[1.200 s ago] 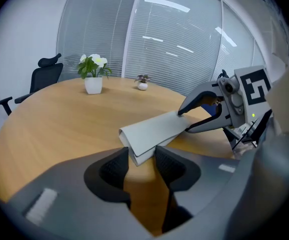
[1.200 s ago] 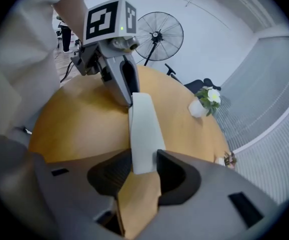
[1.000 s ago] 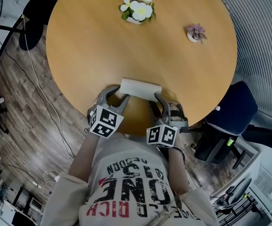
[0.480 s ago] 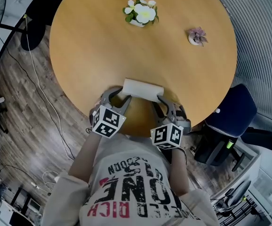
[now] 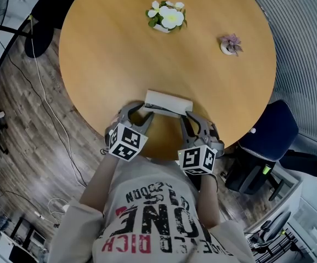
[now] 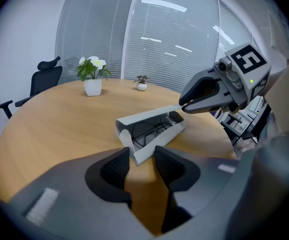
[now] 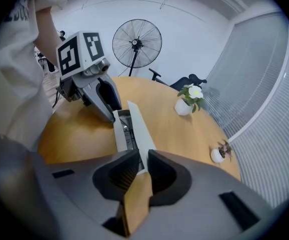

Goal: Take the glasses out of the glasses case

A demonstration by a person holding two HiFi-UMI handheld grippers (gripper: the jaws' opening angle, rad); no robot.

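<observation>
Tabletop (image 5: 120, 53): right gripper (image 7: 142, 170), jaws just closing, pinches case lid (image 7: 140, 129).

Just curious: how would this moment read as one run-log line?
left gripper: clamps case base | right gripper: jaws just closed further, on lid | case: partly open | glasses: inside

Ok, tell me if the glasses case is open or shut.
Partly open: the glasses case has its lid raised off the base, leaving a gap, and the left gripper view shows the glasses lying inside.
</observation>
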